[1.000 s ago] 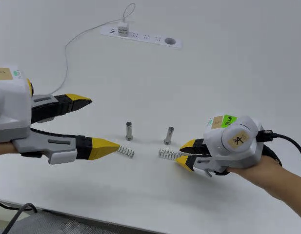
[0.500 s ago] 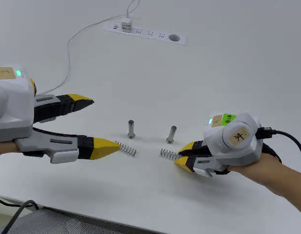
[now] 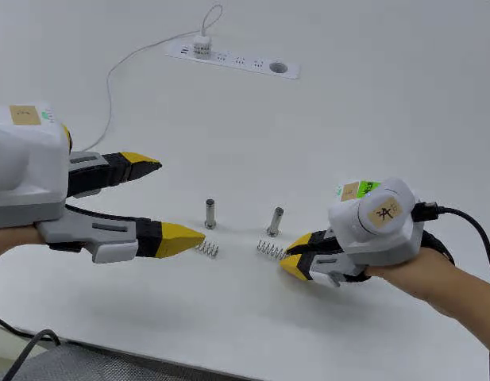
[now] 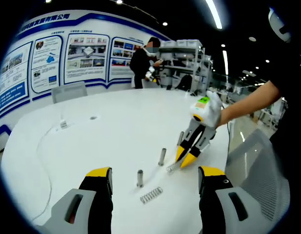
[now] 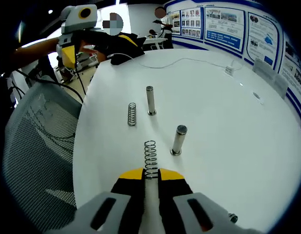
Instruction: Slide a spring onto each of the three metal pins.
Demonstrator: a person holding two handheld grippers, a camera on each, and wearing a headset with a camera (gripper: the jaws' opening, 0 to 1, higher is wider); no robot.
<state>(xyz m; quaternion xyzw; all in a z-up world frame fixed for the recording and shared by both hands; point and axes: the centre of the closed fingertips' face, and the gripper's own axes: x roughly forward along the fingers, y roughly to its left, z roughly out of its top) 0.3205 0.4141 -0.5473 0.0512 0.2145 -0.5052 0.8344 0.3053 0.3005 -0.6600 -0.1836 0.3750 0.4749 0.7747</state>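
- Right tongs [image 5: 151,174] pinch one end of a thin coiled spring [image 5: 150,158]: plain in my right gripper view, hardly in head view.
- Left tongs [image 3: 179,200] are spread wide.
- Second spring [image 3: 206,248] lies flat beside the upright left pin [image 3: 210,213]; right pin [image 3: 275,221] upright too.

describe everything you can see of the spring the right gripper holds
The spring is a small, slim coil of bare silvery wire with open, even turns. One end is pinched between the yellow tips of the right gripper, jaws shut on it; the rest juts straight ahead, free. It sits roughly level, low over the white table; whether it touches the top cannot be told. It lies beside the nearer metal pin, apart from it.
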